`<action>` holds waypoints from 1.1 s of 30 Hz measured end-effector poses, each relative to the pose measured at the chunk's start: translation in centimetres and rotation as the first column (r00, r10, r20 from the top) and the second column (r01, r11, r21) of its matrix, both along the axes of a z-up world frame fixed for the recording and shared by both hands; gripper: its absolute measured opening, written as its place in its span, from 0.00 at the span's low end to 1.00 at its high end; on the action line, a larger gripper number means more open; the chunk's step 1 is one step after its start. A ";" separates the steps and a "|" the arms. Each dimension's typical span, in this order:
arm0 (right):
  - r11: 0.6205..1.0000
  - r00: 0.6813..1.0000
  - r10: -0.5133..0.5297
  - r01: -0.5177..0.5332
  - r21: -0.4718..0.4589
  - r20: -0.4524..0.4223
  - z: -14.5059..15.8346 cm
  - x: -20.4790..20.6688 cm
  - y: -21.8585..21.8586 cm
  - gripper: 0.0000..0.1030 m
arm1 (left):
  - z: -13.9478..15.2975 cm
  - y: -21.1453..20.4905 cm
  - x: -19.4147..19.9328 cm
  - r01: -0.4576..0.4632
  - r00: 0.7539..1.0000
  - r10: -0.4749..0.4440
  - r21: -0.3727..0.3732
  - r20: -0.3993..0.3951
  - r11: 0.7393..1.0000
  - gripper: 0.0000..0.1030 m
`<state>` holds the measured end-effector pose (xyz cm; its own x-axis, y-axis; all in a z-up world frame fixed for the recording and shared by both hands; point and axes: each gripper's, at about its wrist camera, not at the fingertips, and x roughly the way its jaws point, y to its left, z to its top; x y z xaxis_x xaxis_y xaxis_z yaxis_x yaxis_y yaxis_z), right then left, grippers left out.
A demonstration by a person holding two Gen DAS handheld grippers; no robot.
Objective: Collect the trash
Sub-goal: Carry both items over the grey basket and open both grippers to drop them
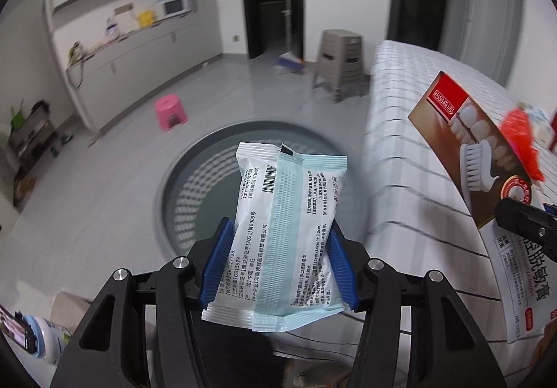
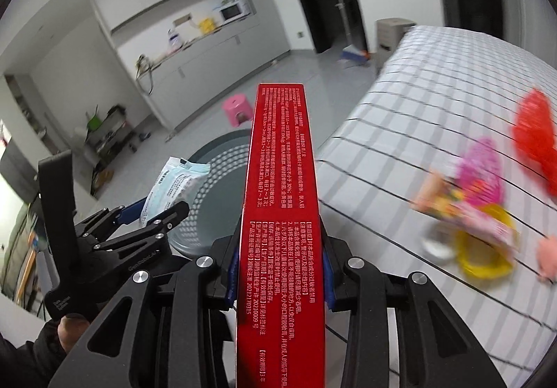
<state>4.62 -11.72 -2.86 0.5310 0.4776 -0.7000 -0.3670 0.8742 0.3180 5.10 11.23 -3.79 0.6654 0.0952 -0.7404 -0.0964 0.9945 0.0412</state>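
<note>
My left gripper (image 1: 278, 262) is shut on a pale blue-and-white wipes packet (image 1: 285, 235) and holds it above a round grey perforated trash basket (image 1: 195, 186) on the floor. My right gripper (image 2: 278, 269) is shut on a long red toothpaste box (image 2: 280, 214) and holds it near the table's edge, beside the basket (image 2: 216, 200). The box also shows at the right of the left wrist view (image 1: 487, 186), with the right gripper's finger (image 1: 522, 214) on it. The left gripper with its packet (image 2: 170, 189) shows in the right wrist view.
A table with a white striped cloth (image 2: 417, 109) carries a red mesh item (image 2: 536, 134), a pink wrapper (image 2: 480, 179) and a yellow ring (image 2: 484, 252). A pink stool (image 1: 170, 111) and stacked grey stools (image 1: 341, 64) stand on the floor.
</note>
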 end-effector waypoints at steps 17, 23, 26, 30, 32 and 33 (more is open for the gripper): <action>0.986 0.980 0.123 -0.138 -0.090 -0.155 -4.3 7.5 11.0 0.33 | -4.8 7.1 4.3 -0.076 0.994 0.072 -0.048 -0.077 0.996 0.53; 0.985 0.975 0.127 -0.145 -0.093 -0.184 -5.4 8.3 11.8 0.34 | -5.5 8.3 4.9 -0.096 0.992 0.091 -0.056 -0.084 0.994 0.54; 0.985 0.975 0.130 -0.148 -0.093 -0.182 -5.5 8.5 12.1 0.35 | -5.6 8.8 4.8 -0.113 0.991 0.108 -0.058 -0.082 0.992 0.71; 0.985 0.981 0.124 -0.140 -0.098 -0.147 -5.1 8.4 12.2 0.53 | -5.6 9.5 4.5 -0.129 0.989 0.124 -0.065 -0.077 0.989 0.76; 0.985 0.983 0.123 -0.138 -0.101 -0.138 -5.0 8.3 12.3 0.53 | -5.6 9.6 4.5 -0.133 0.989 0.127 -0.069 -0.081 0.989 0.76; 0.985 0.983 0.123 -0.137 -0.102 -0.135 -5.0 8.2 12.4 0.53 | -5.7 9.6 4.6 -0.133 0.988 0.128 -0.070 -0.082 0.989 0.76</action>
<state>12.81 0.69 -7.86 0.3719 0.4525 -0.8105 -0.4426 0.8539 0.2737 9.66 20.87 -9.45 0.5916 0.1193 -0.7974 -0.2249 0.9741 -0.0211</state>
